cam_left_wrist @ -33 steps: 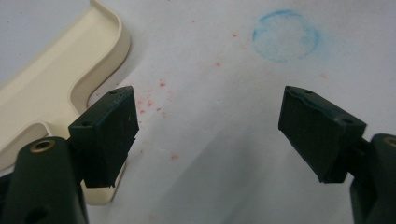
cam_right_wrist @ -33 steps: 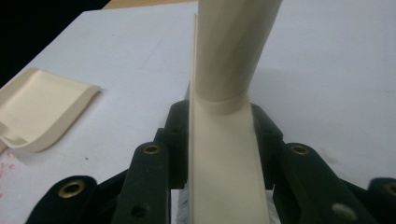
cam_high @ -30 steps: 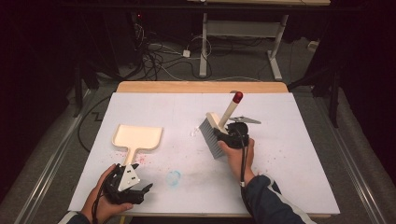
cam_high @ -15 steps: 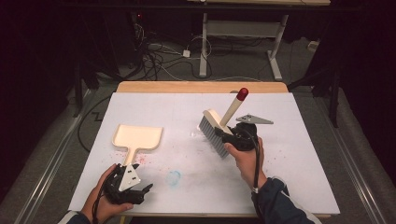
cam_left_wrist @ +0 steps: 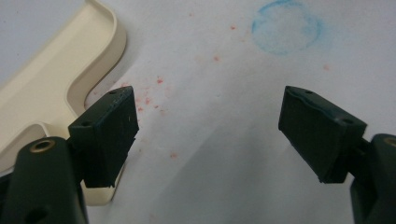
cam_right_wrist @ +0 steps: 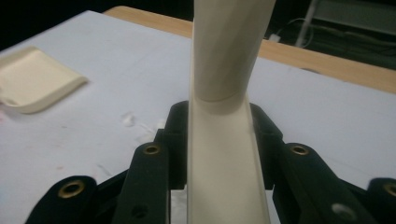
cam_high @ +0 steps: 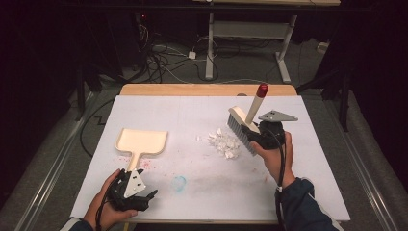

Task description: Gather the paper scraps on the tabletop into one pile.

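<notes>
Cream brush [cam_high: 243,126] — red-tipped handle tilted up, bristles beside white scraps [cam_high: 223,143]

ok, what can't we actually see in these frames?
- Brush bristles, right gripper view: hidden behind the handle and the right gripper.
- Dustpan, left gripper view: its far end is cut off by the top and left edges.
- White scraps, high view: too small to count.

Blue ring stain [cam_high: 179,183] (faint) on table [cam_high: 308,192]

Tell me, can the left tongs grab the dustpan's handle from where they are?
Probably yes. The left tongs are open and sit right at the end of the dustpan handle, with nothing lying between them; one jaw already overlaps the handle in the left gripper view.
</notes>
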A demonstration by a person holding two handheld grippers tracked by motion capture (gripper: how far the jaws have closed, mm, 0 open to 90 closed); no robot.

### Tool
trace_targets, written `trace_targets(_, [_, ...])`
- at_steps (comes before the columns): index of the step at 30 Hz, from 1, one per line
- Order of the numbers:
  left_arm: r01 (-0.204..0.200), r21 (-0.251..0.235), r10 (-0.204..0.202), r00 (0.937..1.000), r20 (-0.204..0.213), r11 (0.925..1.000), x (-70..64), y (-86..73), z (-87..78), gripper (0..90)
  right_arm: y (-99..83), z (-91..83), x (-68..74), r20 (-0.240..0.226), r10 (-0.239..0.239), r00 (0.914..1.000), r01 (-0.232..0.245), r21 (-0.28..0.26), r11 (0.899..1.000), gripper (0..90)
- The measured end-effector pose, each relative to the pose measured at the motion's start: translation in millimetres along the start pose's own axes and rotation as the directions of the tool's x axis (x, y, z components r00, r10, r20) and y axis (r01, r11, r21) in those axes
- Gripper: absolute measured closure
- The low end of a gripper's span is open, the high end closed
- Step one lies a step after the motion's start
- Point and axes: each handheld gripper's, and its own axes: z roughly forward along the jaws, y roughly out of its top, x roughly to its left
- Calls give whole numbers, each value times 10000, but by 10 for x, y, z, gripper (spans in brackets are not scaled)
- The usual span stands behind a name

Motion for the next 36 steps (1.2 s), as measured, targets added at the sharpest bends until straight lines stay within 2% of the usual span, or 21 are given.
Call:
trace_targets(2, [-10, -11, 10, 10000, -2, 10000, 0, -2, 1, 192, -50, 80, -79, 412, -350, 9985, 341, 201, 9992, 672])
trace_targets(5, [-27, 17, 27, 10000, 23, 10000, -1, -2, 5, 192, -102, 164, -127, 481, -570, 9972, 549, 432, 9976, 672])
trace_targets(7, [-53, 48, 53, 10000, 53, 10000, -2, -1, 8, 192, -188, 303, -174, 507, -762, 9958, 713, 922, 9932, 673])
trace_targets(9, [-69, 46, 68, 10000, 69, 10000, -3, -1, 8, 192, -231, 372, -191, 595, -934, 9938, 859, 1184, 9892, 673])
trace_targets(12, [-69, 63, 68, 9999, 89, 10000, -3, -2, 8, 192, -240, 389, -205, 553, -963, 9938, 893, 1175, 9890, 673])
trace_targets(17, [-108, 91, 107, 9999, 85, 9999, -8, -1, 7, 192, -229, 378, -230, 1189, -1256, 9849, 1077, 1461, 9834, 672])
trace_targets(18, [-113, 95, 112, 9999, 71, 9999, -9, -1, 5, 192, -228, 361, -269, 1198, -1004, 9877, 821, 1493, 9854, 673])
trace_targets(19, [-126, 98, 125, 9999, 60, 9999, -8, -2, 3, 192, -226, 344, -289, 845, -706, 9939, 577, 1467, 9875, 673])
trace_targets(20, [-129, 93, 128, 9999, 60, 9999, -7, -3, 2, 192, -226, 344, -289, 845, -706, 9939, 577, 1467, 9875, 673])
trace_targets(22, [-129, 93, 128, 9999, 60, 9999, -6, -2, 4, 192, -211, 305, -312, 474, -455, 9978, 389, 1325, 9904, 673])
trace_targets(26, [-176, 103, 175, 9998, 42, 9998, -9, 0, 2, 192, -137, 193, -290, 221, -452, 9987, 429, 955, 9945, 673])
trace_targets(28, [-153, 68, 153, 9999, 43, 9999, -7, -2, -2, 192, -107, 148, -272, 306, -543, 9981, 520, 706, 9961, 673])
trace_targets(33, [-156, 64, 155, 9999, 20, 9999, -10, -1, -3, 192, -110, 170, -278, 637, -764, 9950, 727, 579, 9957, 673])
trace_targets(34, [-146, 59, 146, 9999, 32, 9999, -8, 0, 0, 192, -127, 239, -284, 882, -1143, 9895, 1104, 483, 9927, 673])
trace_targets(35, [-145, 69, 145, 9999, 50, 9999, -6, 1, 4, 192, -127, 239, -284, 882, -1143, 9895, 1104, 483, 9927, 673])
trace_targets(36, [-158, 91, 158, 9999, 70, 9998, -6, 2, 9, 192, -133, 296, -298, 1054, -1416, 9843, 1367, 525, 9892, 673])
